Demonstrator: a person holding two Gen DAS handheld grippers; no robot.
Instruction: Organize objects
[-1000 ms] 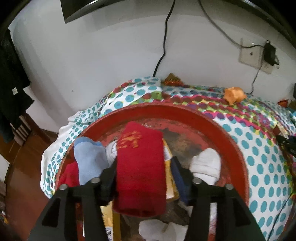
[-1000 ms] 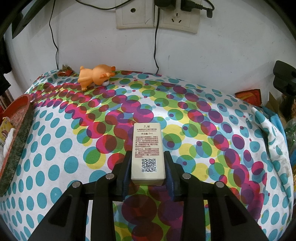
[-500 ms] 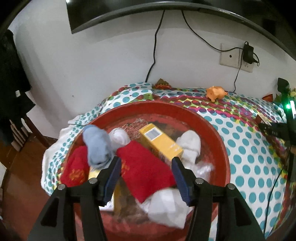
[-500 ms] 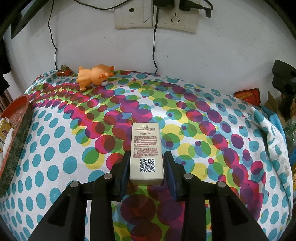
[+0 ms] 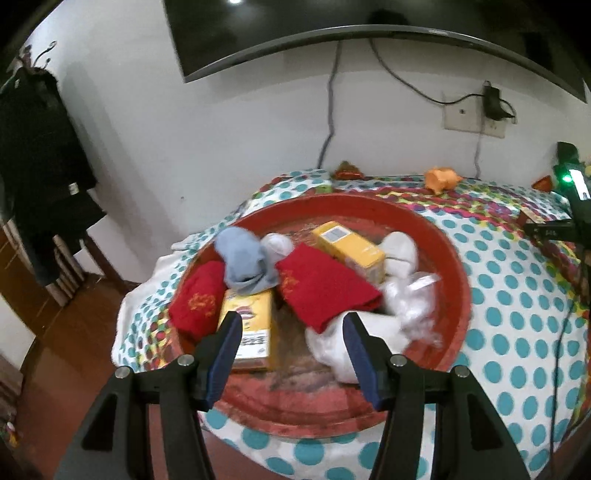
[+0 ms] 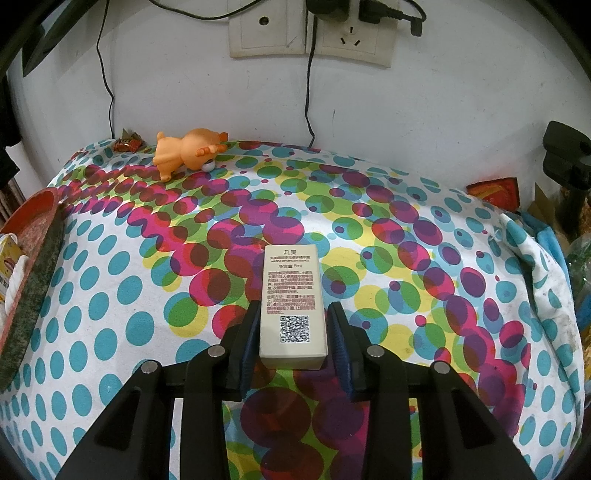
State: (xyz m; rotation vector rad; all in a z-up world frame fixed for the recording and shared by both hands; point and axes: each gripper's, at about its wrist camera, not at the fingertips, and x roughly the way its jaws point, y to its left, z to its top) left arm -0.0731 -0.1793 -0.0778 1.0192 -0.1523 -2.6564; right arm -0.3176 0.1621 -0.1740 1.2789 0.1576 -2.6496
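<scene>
Right tool (image 6: 291, 332): closed on a small white box (image 6: 292, 306), pads against its two long sides near the near end. Its jaws have just been closing, with the box between them. The box lies flat on the spotted cloth (image 6: 110, 295) covering the counter, printed face and code square up, far end pointing to the wall.

Handling, as judged: light cardboard, stiff along its length but likely to dent under a hard squeeze. The smooth printed sides may slip, so the hold on the long sides is the sound one. A grip closer to mid-length would balance it better on lifting.

Left tool (image 5: 291, 332): open and empty, poised over the near part of a red tray (image 5: 458, 288). In the tray lie a red sock (image 5: 325, 291) in the middle, a second red sock (image 5: 197, 302) at left, a blue sock (image 5: 243, 258), two yellow boxes (image 5: 255, 332) (image 5: 347, 247), white socks (image 5: 399, 251) and crumpled plastic (image 5: 413, 306). The socks are soft and limp; pinch them at a bunched fold.

Differences between views: the right wrist view alone shows the white box and the grip on it; of the tray it shows only a rim at far left. An orange toy (image 6: 188, 149) at the far edge and wall sockets (image 6: 310, 33) appear close there. The left wrist view alone shows the tray's contents, a dark screen (image 5: 332, 26) on the wall and dark clothing (image 5: 40, 166) hanging at left.
</scene>
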